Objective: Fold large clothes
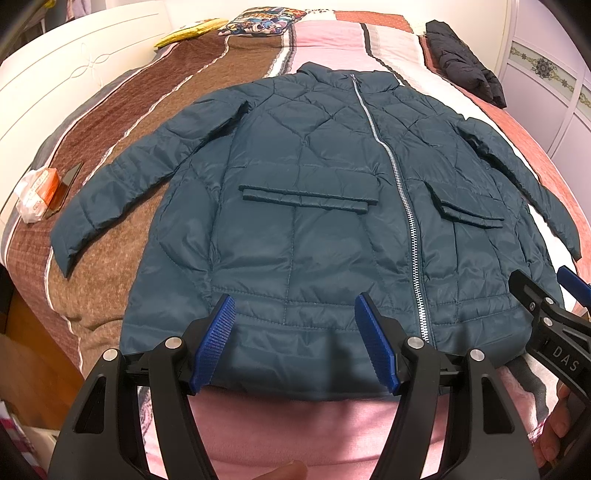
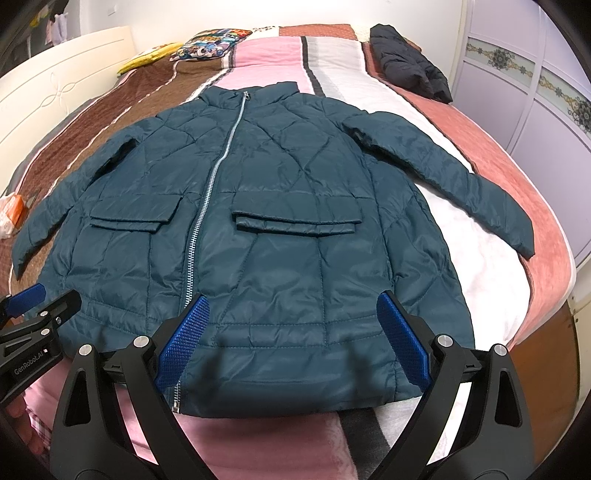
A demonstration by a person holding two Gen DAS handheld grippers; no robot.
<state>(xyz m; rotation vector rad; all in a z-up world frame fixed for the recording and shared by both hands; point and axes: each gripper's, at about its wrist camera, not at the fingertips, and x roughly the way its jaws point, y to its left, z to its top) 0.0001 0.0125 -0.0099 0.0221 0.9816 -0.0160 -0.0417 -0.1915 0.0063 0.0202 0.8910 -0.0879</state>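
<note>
A dark teal quilted jacket (image 1: 314,221) lies flat and zipped on the bed, front up, collar far, both sleeves spread out to the sides. It also shows in the right wrist view (image 2: 266,229). My left gripper (image 1: 295,339) is open and empty, hovering over the left part of the hem. My right gripper (image 2: 291,339) is open and empty over the right part of the hem. The right gripper also shows at the right edge of the left wrist view (image 1: 546,302), and the left gripper at the left edge of the right wrist view (image 2: 40,306).
The bed has a striped brown, pink and white cover (image 1: 122,122). A folded black jacket (image 1: 461,59) lies far right, a patterned pillow (image 1: 258,22) and a yellow item (image 1: 188,33) at the far end. An orange packet in plastic (image 1: 37,192) and a dark phone (image 1: 64,190) lie left. A white headboard (image 1: 55,62) borders the left.
</note>
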